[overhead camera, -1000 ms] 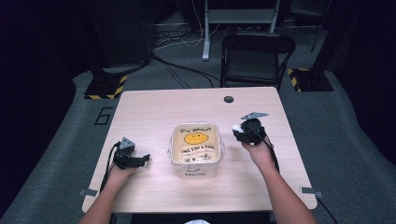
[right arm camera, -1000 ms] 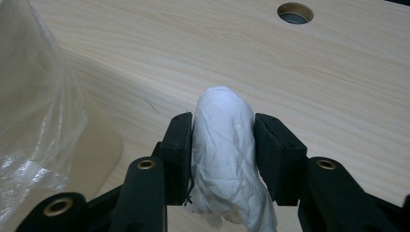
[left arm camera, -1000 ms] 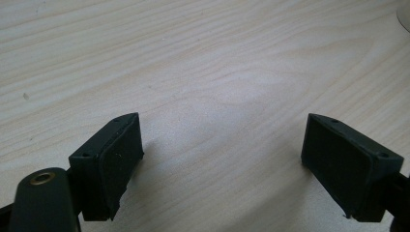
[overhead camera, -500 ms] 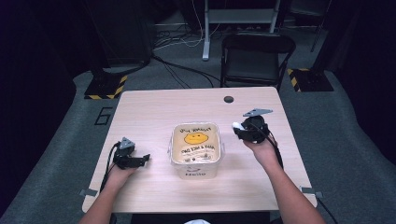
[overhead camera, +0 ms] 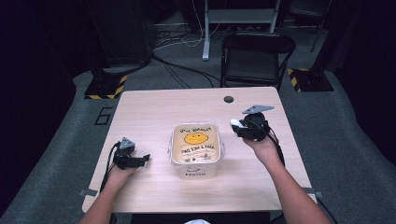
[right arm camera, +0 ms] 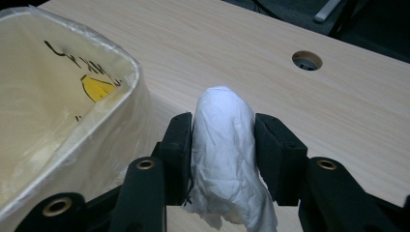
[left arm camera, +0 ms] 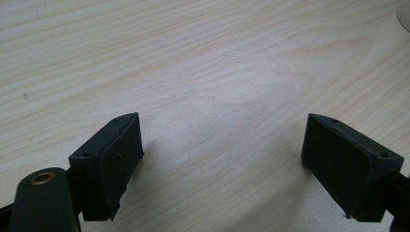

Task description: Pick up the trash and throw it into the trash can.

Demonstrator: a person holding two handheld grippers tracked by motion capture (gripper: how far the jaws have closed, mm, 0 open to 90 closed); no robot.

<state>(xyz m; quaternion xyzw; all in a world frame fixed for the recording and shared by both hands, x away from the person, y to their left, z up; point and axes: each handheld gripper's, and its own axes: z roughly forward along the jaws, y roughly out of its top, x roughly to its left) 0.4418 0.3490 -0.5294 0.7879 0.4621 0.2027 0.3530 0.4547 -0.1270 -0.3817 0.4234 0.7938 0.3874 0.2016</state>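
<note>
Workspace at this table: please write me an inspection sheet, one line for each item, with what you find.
Surface: light wooden table, with a round cable hole near its far edge.
Job's things: a bin lined with a clear bag, smiley print inside, at mid-table; a crumpled white wad, tissue or wrap.
Clutter: nothing seen.
Grippers: right gripper is shut on the white wad, beside the bin's rim and clear of the table; left gripper is open, with bare wood between its jaws.
Cables: a black cable trails from each gripper along the forearm; more cables lie on the floor behind.
Surroundings: black folding chair beyond the table; grey carpet; yellow-black striped stand bases.
</note>
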